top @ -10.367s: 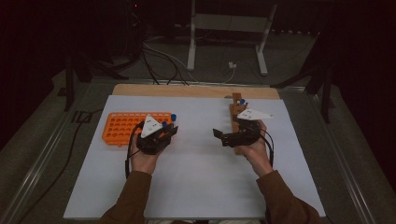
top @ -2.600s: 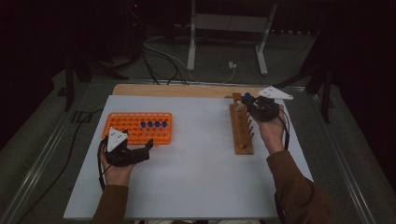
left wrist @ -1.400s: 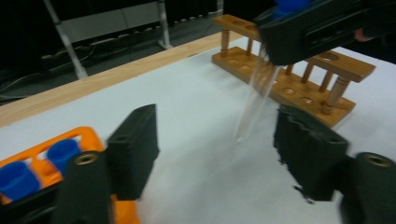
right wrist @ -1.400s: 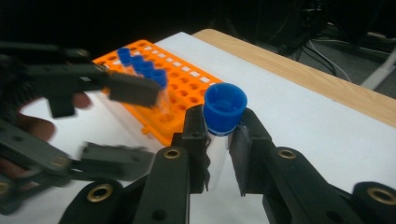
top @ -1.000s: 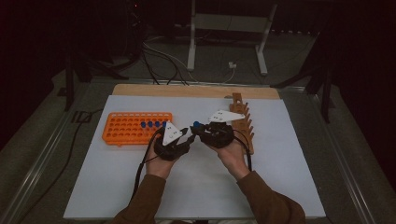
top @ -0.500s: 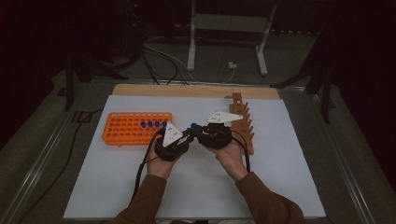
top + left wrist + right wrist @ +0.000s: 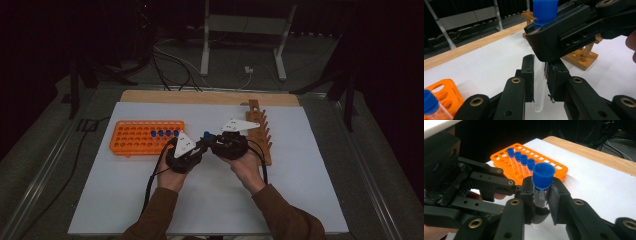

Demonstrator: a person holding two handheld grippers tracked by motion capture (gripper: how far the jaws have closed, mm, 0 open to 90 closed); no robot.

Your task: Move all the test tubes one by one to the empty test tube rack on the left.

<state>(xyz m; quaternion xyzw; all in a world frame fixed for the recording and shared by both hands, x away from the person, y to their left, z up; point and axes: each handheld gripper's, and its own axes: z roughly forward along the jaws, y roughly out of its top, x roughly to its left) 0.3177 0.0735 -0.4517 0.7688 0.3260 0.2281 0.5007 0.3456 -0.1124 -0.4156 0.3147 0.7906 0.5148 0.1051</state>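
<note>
Over white table [image 7: 300, 200]: both grippers clamp one blue-capped tube [image 7: 541, 187].

- Left tool [image 7: 192, 152] has just been closing; its jaws are clamped on the tube's [image 7: 539, 82] lower glass.
- Right tool [image 7: 212, 145] meets it above the worktop [image 7: 300, 200], jaws gripping below the tube's cap.

A clear test tube [image 7: 539, 82] with a blue cap [image 7: 543, 179] is held upright above the white mat, near the table's middle, between the orange rack [image 7: 135, 137] at left and the wooden rack [image 7: 259, 131] at right.
</note>
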